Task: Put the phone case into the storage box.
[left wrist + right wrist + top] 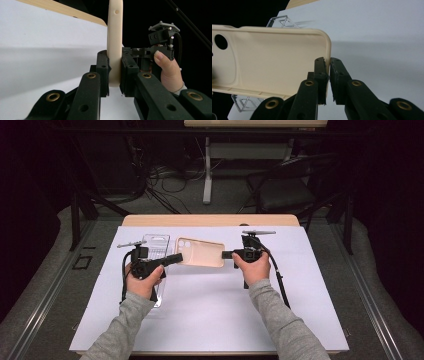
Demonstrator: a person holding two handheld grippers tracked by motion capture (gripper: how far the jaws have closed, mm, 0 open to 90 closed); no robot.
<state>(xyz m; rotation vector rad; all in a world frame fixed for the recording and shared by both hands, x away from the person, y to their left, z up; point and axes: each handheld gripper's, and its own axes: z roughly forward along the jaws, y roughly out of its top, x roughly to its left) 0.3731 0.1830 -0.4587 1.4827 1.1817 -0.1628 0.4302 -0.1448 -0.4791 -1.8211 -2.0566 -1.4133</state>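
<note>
I have a table (210, 220) covered by a white sheet (210, 310) in front of me, and the work sits near its far edge. On the sheet to my left lies a clear plastic package (156, 245), open and with nothing in it that I can make out. Above the sheet, between my two hands, I'm holding a cream phone case (201, 252), its camera cut-outs toward my left. It's off the surface and out of the package, so I judge the unpacking done; what's left is probably to set the case down or fit it to something, though no phone is in sight.

My left gripper (115, 75) pinches the case's edge firmly, both pads pressed on the rim. My right gripper (329, 75) sits at the opposite end, its jaws nearly together around the thin wall of the case at the corner, gripping it.
</note>
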